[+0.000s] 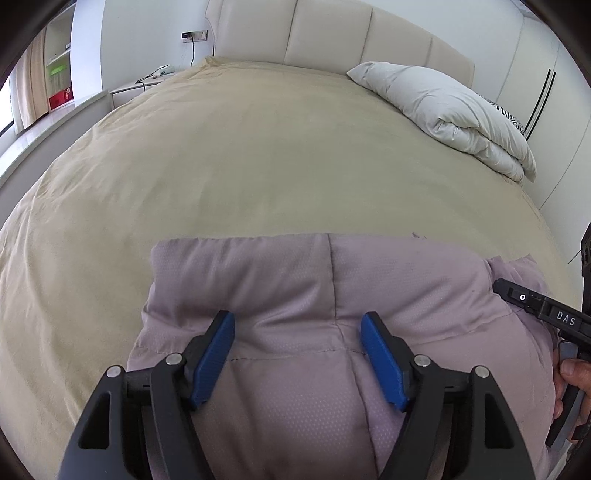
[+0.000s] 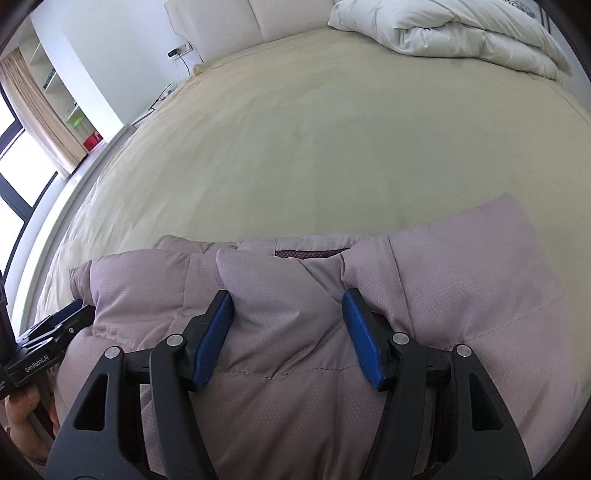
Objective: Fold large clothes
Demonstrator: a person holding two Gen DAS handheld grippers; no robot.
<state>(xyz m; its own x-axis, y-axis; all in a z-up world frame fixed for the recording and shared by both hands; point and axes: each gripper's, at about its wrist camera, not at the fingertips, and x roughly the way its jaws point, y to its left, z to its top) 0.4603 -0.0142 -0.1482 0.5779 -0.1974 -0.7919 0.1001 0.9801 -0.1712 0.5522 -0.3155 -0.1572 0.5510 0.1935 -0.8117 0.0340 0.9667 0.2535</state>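
A puffy lilac quilted jacket point(image 1: 280, 280) lies folded on the near part of the beige bed point(image 1: 258, 158). My left gripper point(image 1: 297, 325) is open, its blue pads spread over the jacket's left half with fabric between them. My right gripper point(image 2: 288, 301) is open over the jacket point(image 2: 461, 266), its pads either side of a raised fold near the collar. The right gripper's black body shows at the right edge of the left wrist view point(image 1: 546, 310). The left gripper's body shows at the left edge of the right wrist view point(image 2: 48, 332).
A folded white duvet point(image 1: 454, 110) lies at the bed's far right, by the cream headboard point(image 1: 332, 33). A white nightstand point(image 1: 136, 86) with a cable stands at the far left. Shelves and a window ledge point(image 1: 48, 114) run along the left side.
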